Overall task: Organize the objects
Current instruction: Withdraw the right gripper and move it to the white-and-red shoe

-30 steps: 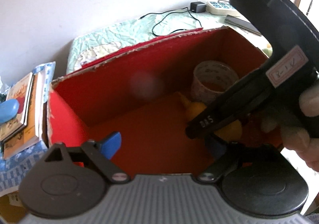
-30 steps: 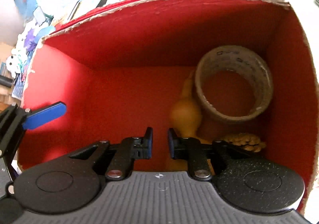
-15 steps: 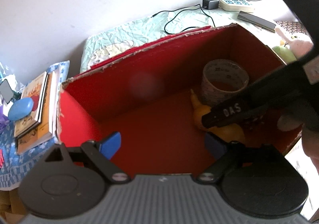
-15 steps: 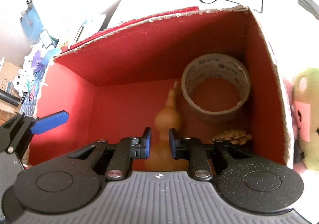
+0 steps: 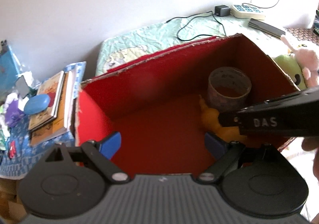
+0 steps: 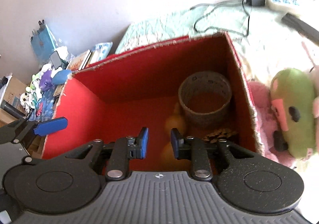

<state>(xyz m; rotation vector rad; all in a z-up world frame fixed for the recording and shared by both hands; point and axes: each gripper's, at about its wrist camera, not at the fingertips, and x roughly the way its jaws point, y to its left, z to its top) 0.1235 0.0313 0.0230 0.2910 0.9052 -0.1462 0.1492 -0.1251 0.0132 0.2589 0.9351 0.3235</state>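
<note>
A red cardboard box [image 5: 103,124] [image 6: 79,108] stands open on the bed. Inside lie a brown tape roll [image 5: 229,88] [image 6: 205,100], a yellow gourd [image 5: 209,116] [image 6: 175,122] and a pinecone [image 6: 219,135]. My left gripper [image 5: 163,142] is open and empty above the box's near side. My right gripper [image 6: 158,141] is above the box with its jaws a narrow gap apart, holding nothing. Its black body [image 5: 279,120] crosses the left wrist view at the right. A left fingertip [image 6: 50,125] shows in the right wrist view.
A green and pink plush toy [image 6: 291,112] [image 5: 295,64] lies right of the box. Books [image 5: 51,104] with a blue case [image 5: 36,101] and small toys [image 6: 37,88] sit on the left. A cable [image 5: 199,24], adapter, power strip [image 5: 247,10] and dark remote [image 5: 267,26] lie on the bedspread behind.
Both grippers have risen and pulled back from the box, so more of the bed and plush shows. The right gripper's jaws have opened slightly wider.
</note>
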